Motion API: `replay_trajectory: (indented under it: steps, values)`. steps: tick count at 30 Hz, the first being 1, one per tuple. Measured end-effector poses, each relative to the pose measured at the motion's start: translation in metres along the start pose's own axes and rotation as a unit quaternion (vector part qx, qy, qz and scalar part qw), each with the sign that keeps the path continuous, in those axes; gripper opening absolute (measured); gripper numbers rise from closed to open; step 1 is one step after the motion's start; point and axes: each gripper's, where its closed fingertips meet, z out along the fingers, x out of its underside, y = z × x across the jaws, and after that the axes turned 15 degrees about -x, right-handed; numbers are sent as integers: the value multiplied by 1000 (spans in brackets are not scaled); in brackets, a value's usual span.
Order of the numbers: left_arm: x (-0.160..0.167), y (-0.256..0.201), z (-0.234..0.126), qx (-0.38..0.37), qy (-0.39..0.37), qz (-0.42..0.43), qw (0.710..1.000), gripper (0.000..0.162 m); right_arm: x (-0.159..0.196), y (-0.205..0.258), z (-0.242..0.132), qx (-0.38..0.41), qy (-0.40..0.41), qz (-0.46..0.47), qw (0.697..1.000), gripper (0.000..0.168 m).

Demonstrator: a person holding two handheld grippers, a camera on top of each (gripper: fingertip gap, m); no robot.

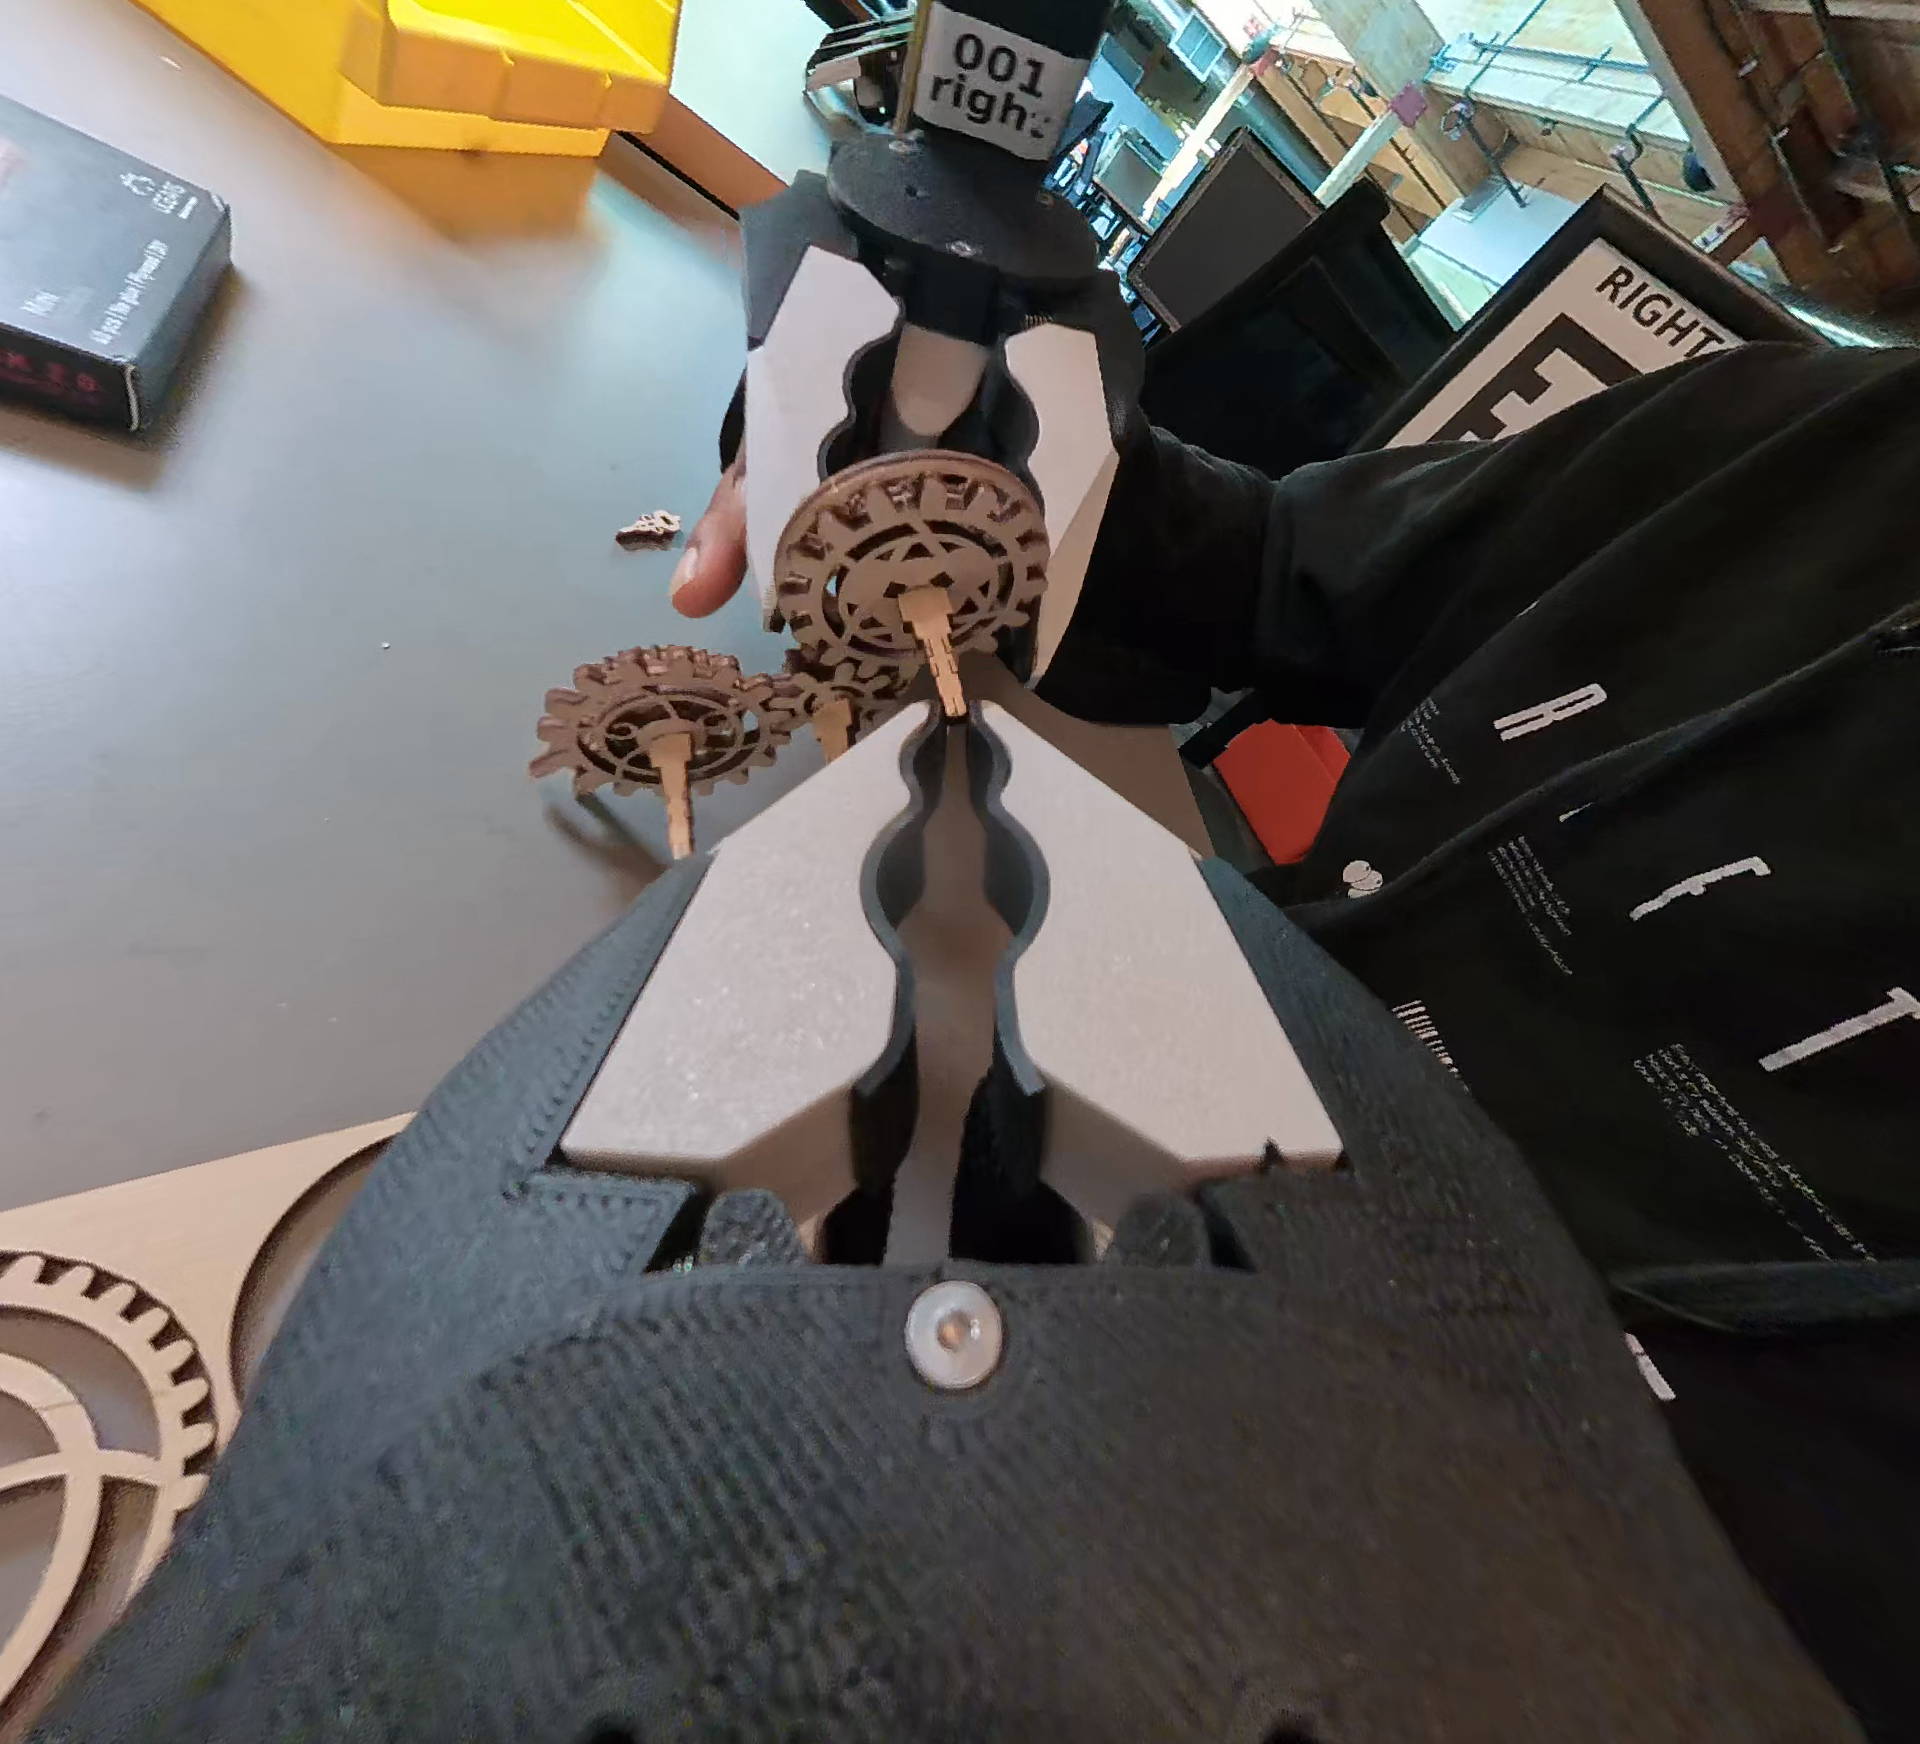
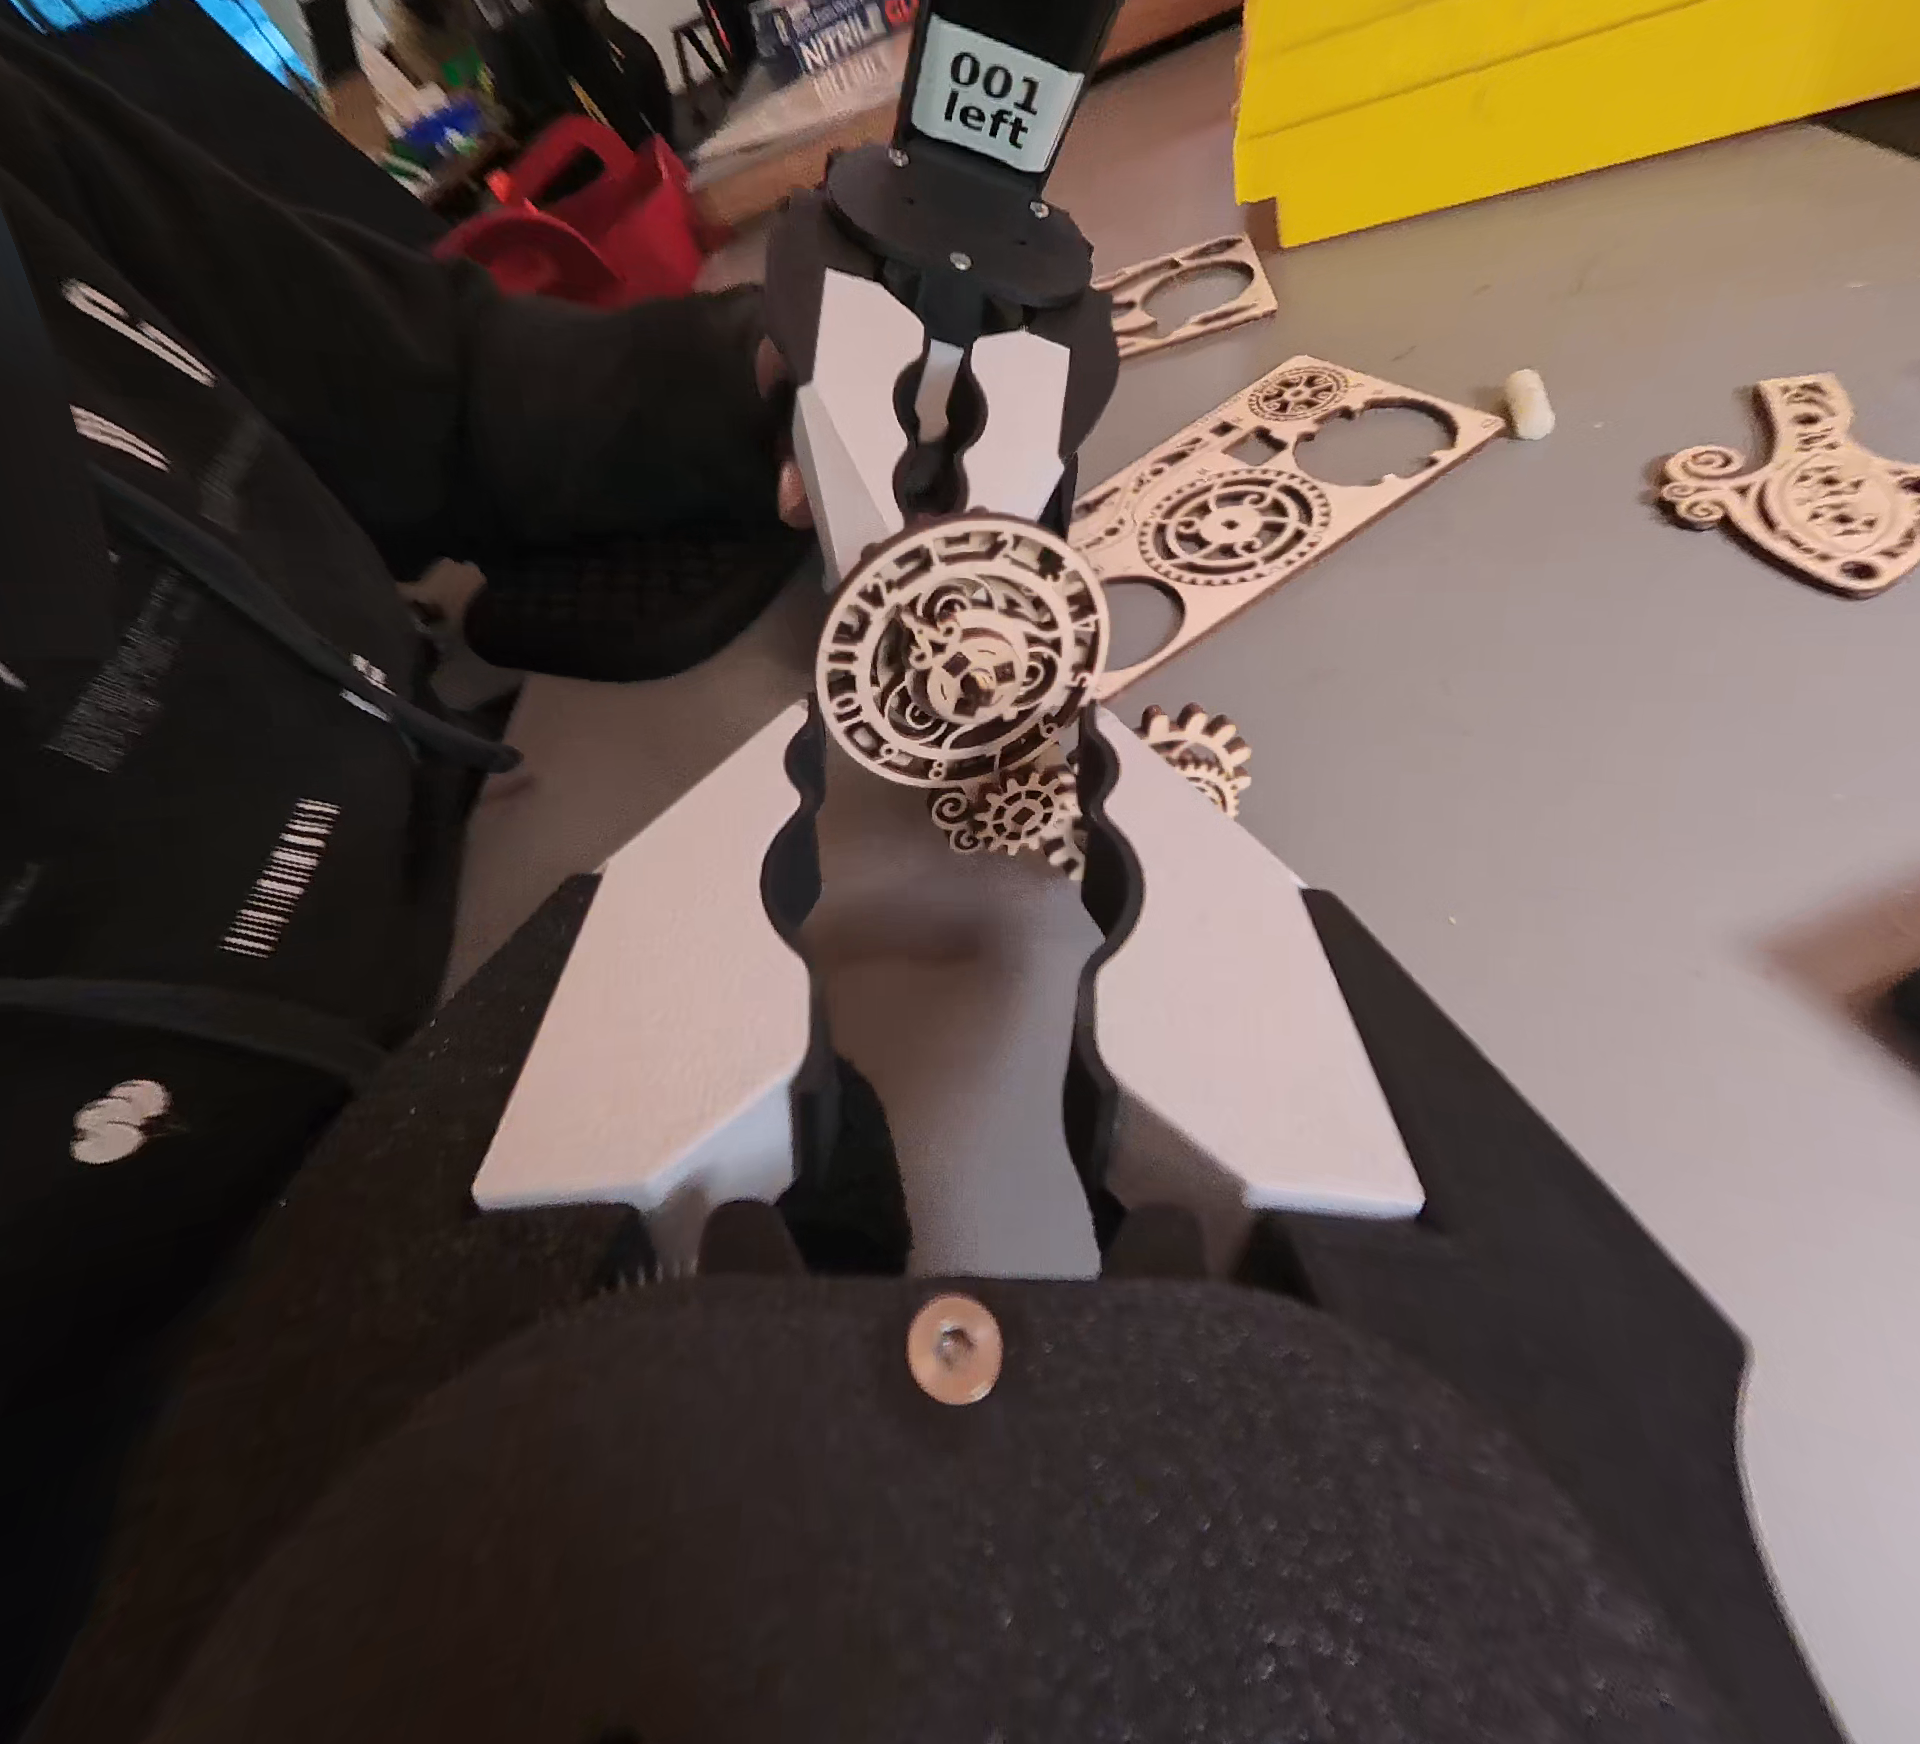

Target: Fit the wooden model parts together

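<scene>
Left gripper [image 1: 951, 718] pinches wheel's axle peg [image 1: 938, 655]; right gripper [image 2: 945, 738] clamps wooden wheel [image 2: 961, 650]

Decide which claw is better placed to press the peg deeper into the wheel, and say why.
Probably the left claw: it pinches the free end of the peg, in line with the wheel. The right claw merely holds the wheel's rim.

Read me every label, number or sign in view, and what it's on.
I don't quote writing; these things bear it:
White sticker on right gripper.
White sticker on left gripper.
Black box on table.
Framed black-and-white sign.
Black garment's white print.
Blue box, far back: blurred.
</scene>
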Motion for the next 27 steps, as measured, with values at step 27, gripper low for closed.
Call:
replay_trajectory:
  steps: [27]
  values:
    - [-10, -15, -7, 54, -48, 15, 997, 6, -8, 10, 10, 142, 131, -233, 953, 47]
